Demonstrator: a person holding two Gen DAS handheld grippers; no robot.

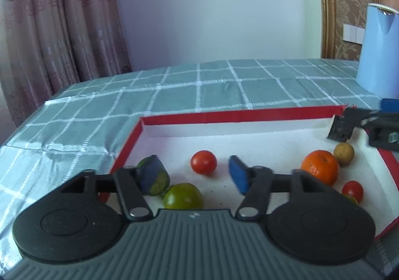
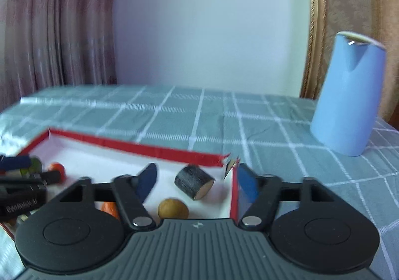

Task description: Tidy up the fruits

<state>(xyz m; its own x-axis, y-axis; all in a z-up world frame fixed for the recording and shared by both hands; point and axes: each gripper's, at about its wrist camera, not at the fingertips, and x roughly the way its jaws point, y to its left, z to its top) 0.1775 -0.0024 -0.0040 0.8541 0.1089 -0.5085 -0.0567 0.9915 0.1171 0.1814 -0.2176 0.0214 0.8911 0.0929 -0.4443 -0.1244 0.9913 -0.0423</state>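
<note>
On a green checked tablecloth, a red-rimmed white cardboard tray holds the fruits: a red tomato, orange tangerine and green tomato. Left gripper and right gripper hang open and empty over the tray; this looks like a release, so next comes choosing another fruit.

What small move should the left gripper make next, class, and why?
Probably draw the left gripper back out of the red box. Its jaws stand open with nothing between them, and the green fruit and red tomato lie free on the box floor.
</note>
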